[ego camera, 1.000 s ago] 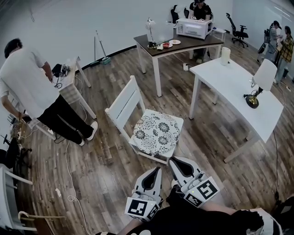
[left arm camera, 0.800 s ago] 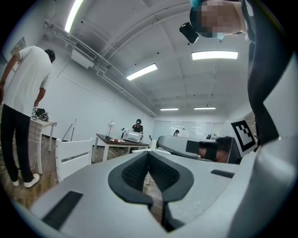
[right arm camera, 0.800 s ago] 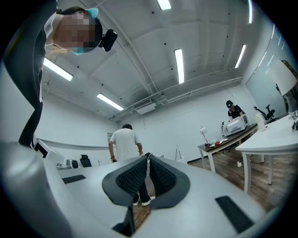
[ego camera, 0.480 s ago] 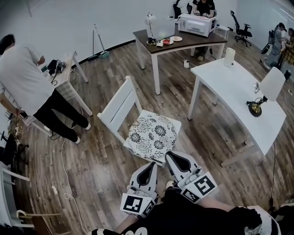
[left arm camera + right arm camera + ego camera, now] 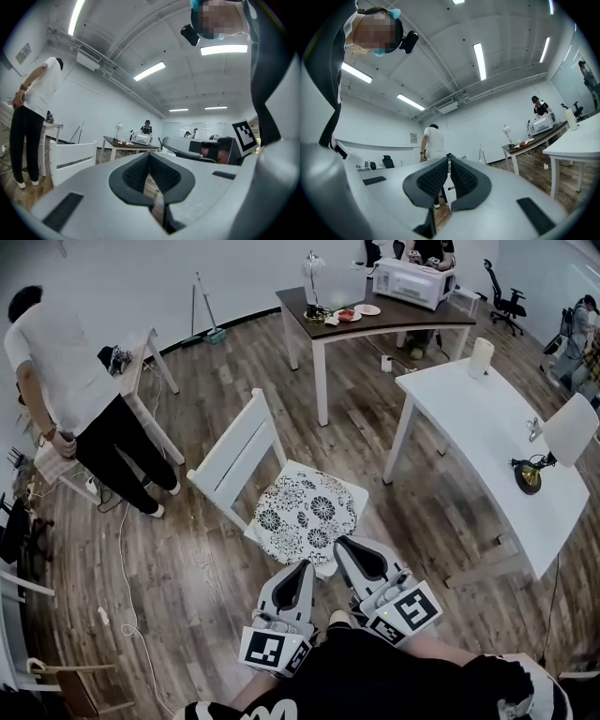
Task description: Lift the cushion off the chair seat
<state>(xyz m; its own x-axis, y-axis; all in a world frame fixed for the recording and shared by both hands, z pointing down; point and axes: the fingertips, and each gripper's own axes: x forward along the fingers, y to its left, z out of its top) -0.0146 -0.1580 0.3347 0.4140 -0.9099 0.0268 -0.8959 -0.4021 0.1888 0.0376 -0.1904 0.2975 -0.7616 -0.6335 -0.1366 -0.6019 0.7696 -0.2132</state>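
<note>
- Cushion [image 5: 309, 515]: flat rounded-square pad, white fabric with a black flower print. Lying on the seat of the chair [image 5: 234, 448] and covering most of it.
- Chair: white painted wood, slatted back, seat corners showing past the cushion.
- Left gripper [image 5: 300, 568]: smooth grey shell with a marker cube at the rear. Closed in the left gripper view, dark ribbed pads [image 5: 136, 174] meeting at the tip, nothing between.
- Right gripper [image 5: 349, 547]: same build. Closed too in the right gripper view, tip to tip, empty.
- Both tips at the cushion's near edge in the head view, left just short of it, right over its corner. Contact not readable.
- Floor [image 5: 187, 596]: brown wood planks, with a thin pale cable [image 5: 127, 568] trailing left of the chair.
- White table [image 5: 487, 427]: smooth rectangular top, right of the chair. Lamp [image 5: 562, 432] on it, white shade and brass-coloured base.
- Person [image 5: 66, 371] standing far left in a white shirt and dark trousers.
</note>
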